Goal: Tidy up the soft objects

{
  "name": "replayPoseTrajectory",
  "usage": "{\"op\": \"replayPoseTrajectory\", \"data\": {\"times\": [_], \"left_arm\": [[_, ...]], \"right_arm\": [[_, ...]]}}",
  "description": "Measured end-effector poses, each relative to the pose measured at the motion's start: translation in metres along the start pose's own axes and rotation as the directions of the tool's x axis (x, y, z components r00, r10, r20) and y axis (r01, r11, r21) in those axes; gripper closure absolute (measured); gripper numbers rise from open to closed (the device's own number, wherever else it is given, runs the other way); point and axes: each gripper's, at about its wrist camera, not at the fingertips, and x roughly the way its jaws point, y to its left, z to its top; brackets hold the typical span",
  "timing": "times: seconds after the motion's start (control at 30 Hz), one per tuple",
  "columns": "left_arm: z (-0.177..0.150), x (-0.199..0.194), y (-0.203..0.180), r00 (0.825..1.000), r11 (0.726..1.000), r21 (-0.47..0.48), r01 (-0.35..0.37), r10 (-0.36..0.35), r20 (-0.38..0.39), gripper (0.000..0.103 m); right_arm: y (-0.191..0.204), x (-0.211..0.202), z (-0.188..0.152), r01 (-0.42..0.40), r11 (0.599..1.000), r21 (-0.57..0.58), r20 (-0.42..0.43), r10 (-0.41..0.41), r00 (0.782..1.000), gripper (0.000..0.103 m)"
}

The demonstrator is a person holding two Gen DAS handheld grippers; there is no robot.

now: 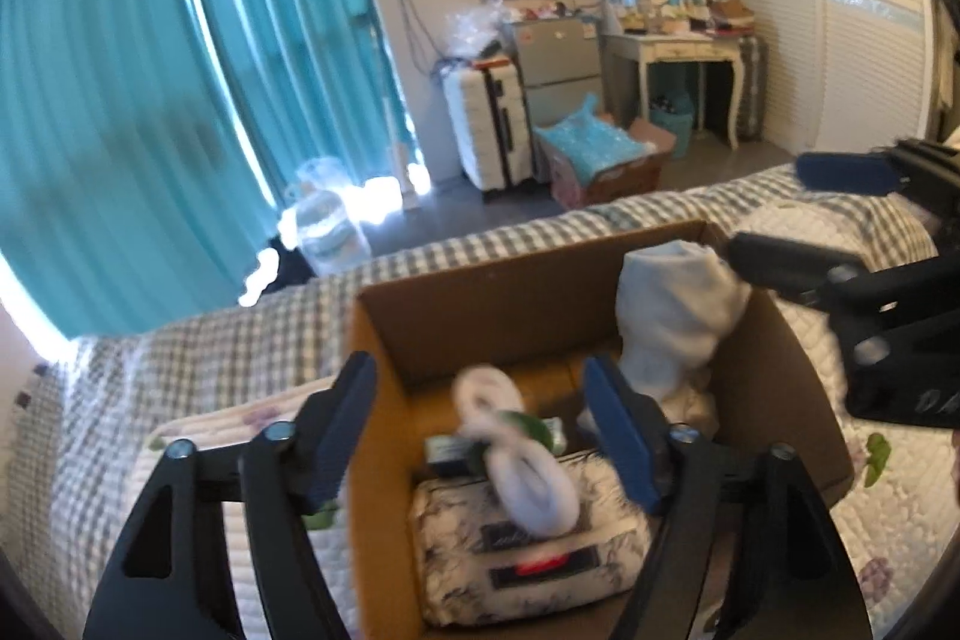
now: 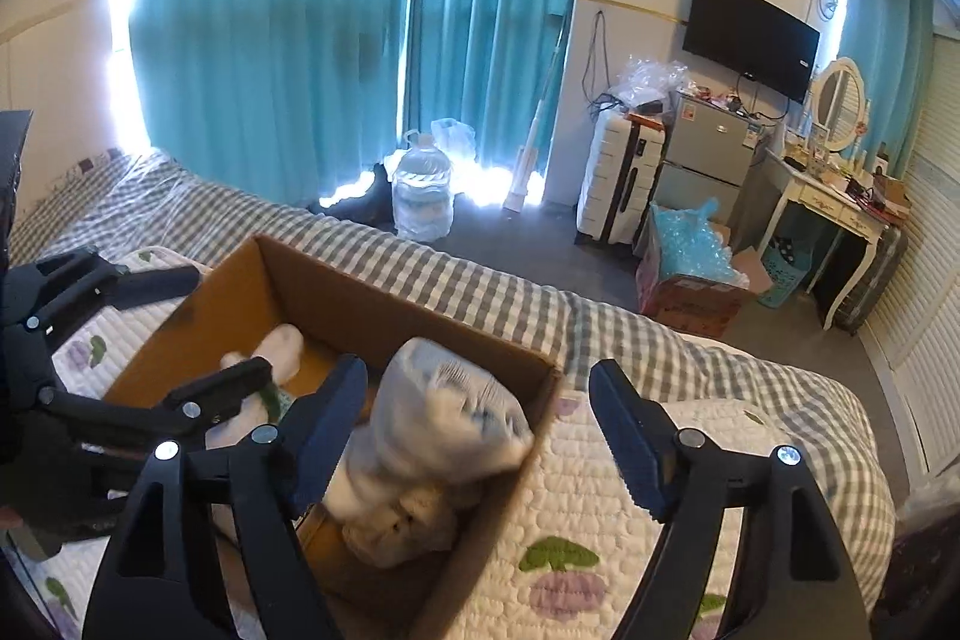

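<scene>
Box: we see an open cardboard box (image 1: 528, 304) sitting on the bed, with soft things inside it
White bundle: a crumpled white cloth bundle (image 1: 678, 316) stands in the box's far right corner, leaning on the wall, blurred in both views
Socks: a pale rolled sock pair (image 1: 522, 466) lies blurred over a floral pouch (image 1: 528, 550) on the box floor
Left claw: our left claw (image 1: 480, 430) hovers over the box, jaws spread wide with nothing between them
Right claw: our right claw (image 2: 480, 436) hangs above the box's right wall, jaws wide apart and empty, one finger over the box and the other over the quilt
Bed: a checked sheet (image 2: 456, 274) with a quilted floral cover (image 2: 576, 520) under the box
Room: teal curtains (image 2: 270, 40), a water jug (image 2: 423, 196) on the floor, a white suitcase (image 2: 618, 172), a wall television (image 2: 750, 34)
</scene>
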Motion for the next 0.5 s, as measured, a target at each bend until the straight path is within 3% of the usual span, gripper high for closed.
{"op": "replayPoseTrajectory", "data": {"times": [0.3,0.47,0.5], "left_arm": [[-0.004,-0.088,0.022,0.998,0.998,-0.067,-0.006,0.010,0.063,0.020],[-0.023,-0.139,0.027,0.996,0.996,-0.085,-0.011,0.018,0.088,0.018],[-0.030,-0.147,0.029,0.996,0.996,-0.089,-0.010,0.018,0.090,0.013]], "right_arm": [[0.008,-0.101,-0.013,0.064,0.996,-0.068,-0.011,-0.064,0.998,0.027],[0.027,-0.153,-0.039,0.046,0.994,-0.104,-0.045,-0.051,0.998,0.027],[0.032,-0.161,-0.046,0.044,0.993,-0.111,-0.047,-0.049,0.998,0.027]]}}
